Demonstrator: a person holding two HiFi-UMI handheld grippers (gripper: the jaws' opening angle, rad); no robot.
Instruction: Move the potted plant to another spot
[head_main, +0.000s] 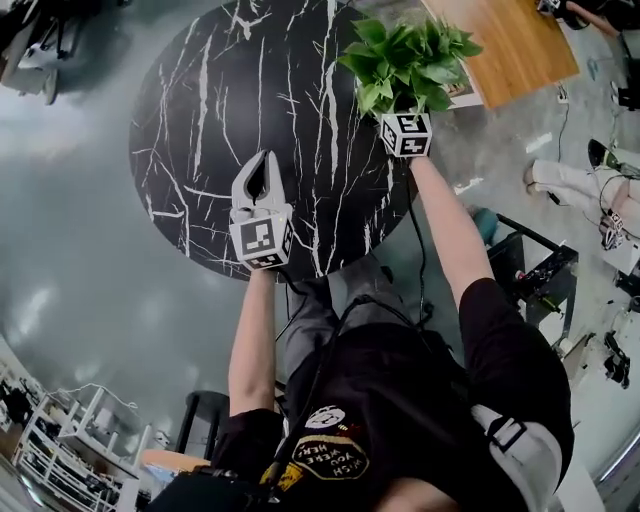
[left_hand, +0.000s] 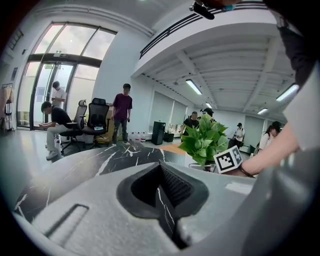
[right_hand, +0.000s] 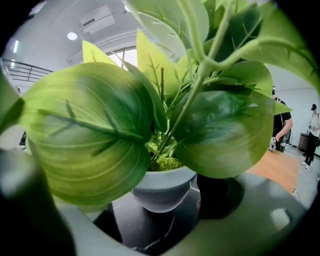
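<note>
Leaves of the potted plant crowd my right gripper view. Its grey pot stands upright at 12 o'clock between the spread jaws of the right hand-held gripper, and I see marble in the left-side gap, so I judge it open around the pot, not clamped. The plant sits at the 1 o'clock rim of the round surface; the left hand-held gripper, tips together on nothing, is well apart near 6 o'clock.

Left tool, jaws together over black marble table, potted plant at right, people standing beyond
</note>
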